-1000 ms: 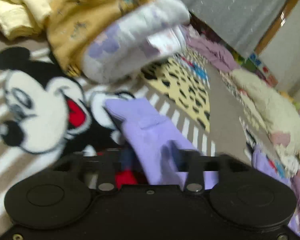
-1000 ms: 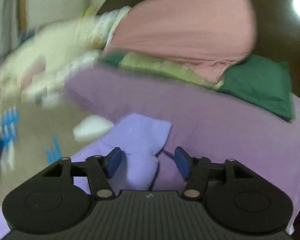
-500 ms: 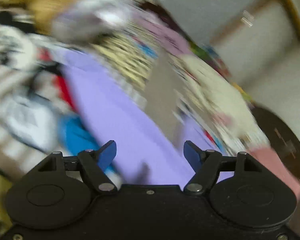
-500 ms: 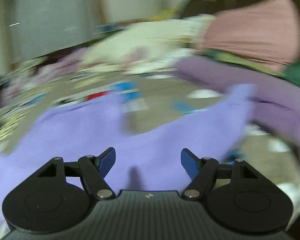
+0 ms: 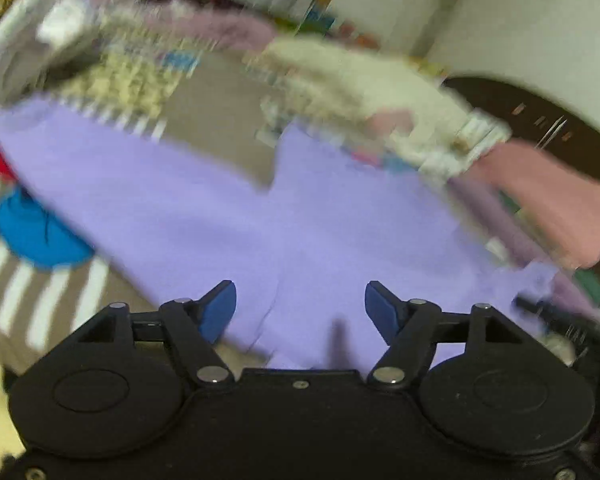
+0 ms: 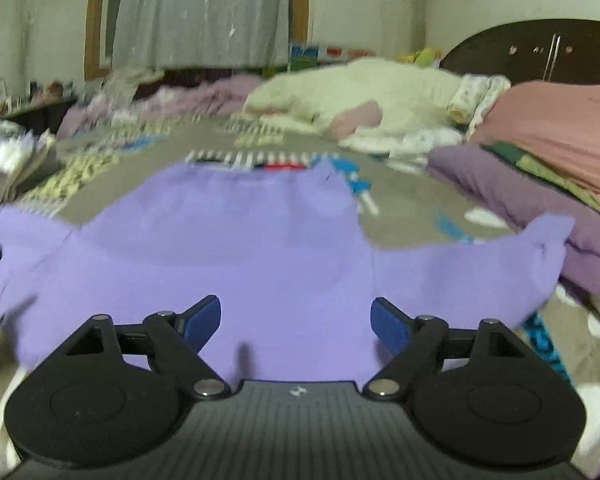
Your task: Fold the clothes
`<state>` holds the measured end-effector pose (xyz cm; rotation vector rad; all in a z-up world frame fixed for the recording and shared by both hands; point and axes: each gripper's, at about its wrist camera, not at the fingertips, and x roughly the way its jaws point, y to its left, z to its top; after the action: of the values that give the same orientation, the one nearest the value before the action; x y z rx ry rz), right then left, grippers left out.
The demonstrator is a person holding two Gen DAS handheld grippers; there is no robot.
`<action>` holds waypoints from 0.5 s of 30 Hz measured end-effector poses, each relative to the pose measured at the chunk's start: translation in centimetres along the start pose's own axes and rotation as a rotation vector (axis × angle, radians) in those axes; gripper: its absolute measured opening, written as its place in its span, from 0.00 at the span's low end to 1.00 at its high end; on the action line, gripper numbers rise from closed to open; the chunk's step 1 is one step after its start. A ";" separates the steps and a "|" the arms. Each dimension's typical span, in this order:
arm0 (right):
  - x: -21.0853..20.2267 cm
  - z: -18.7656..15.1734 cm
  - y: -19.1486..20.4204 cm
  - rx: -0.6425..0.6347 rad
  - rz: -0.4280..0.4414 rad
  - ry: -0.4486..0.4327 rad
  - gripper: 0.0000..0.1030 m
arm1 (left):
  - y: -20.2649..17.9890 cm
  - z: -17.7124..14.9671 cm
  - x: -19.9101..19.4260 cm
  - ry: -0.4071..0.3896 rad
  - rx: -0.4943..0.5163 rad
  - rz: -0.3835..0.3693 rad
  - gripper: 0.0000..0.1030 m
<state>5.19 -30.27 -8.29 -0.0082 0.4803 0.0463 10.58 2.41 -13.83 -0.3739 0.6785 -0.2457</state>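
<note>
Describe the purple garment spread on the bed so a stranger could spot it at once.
Start at the bed with its brown patterned blanket. Spread flat near its front edge, just ahead of both grippers, lies the lilac garment. It is plain and bright, unlike the duller mauve cover and pink bedding piled at the right.

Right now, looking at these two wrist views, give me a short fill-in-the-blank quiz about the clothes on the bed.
1. The garment spread flat in front of both tools is ____ in colour.
2. In the right wrist view, the big pillow at the right is ____.
3. The blue pads of the right tool stand ____ of the cloth.
4. Behind the bed hangs a grey ____.

Missing words: purple; pink; clear; curtain
</note>
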 end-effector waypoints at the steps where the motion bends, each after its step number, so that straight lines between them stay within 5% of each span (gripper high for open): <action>1: 1.5 -0.1 -0.9 0.012 -0.013 0.030 0.80 | 0.5 -0.2 0.5 0.023 -0.004 0.018 0.67; 4: 6.5 -1.2 -4.8 0.111 -0.055 0.183 0.78 | 1.4 0.8 -0.8 -0.026 -0.055 0.025 0.68; 12: 4.5 -3.2 -15.8 0.446 -0.299 0.105 0.77 | 7.9 4.5 -3.9 -0.200 -0.326 0.125 0.68; 15: 3.7 -2.6 -17.4 0.514 -0.311 0.053 0.76 | 9.7 5.7 -3.5 -0.226 -0.368 0.150 0.68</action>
<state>8.09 -47.52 -12.35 0.4206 0.5280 -0.3835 12.58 13.83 -11.81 -0.6887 0.5241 0.0668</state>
